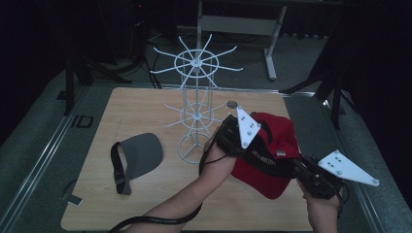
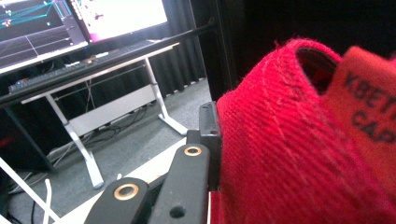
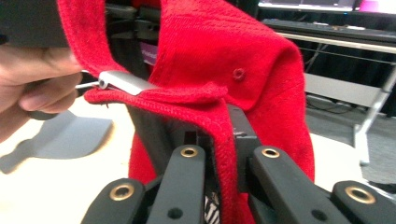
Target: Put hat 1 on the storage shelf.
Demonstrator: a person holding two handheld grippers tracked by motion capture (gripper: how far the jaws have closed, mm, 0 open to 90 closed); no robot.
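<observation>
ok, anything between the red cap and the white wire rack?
Nothing visible. The red fabric baseball cap is held off the table by both tools, left tool and right tool, just right of the white wire hook rack. The grey visor lies on the rack's far side.

Red cap (image 3: 261, 60) of rough woven cloth, brushed-metal buckle (image 3: 125, 81). Matt black plastic jaws, brass-coloured rivets. Pale wood-grain table (image 1: 131, 109); white-coated wire rack (image 1: 197, 97); matt grey visor (image 1: 141, 153), centre left.

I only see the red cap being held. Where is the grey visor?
In the high view, the grey visor lies flat on the table's left half, left of the white wire rack.
</observation>
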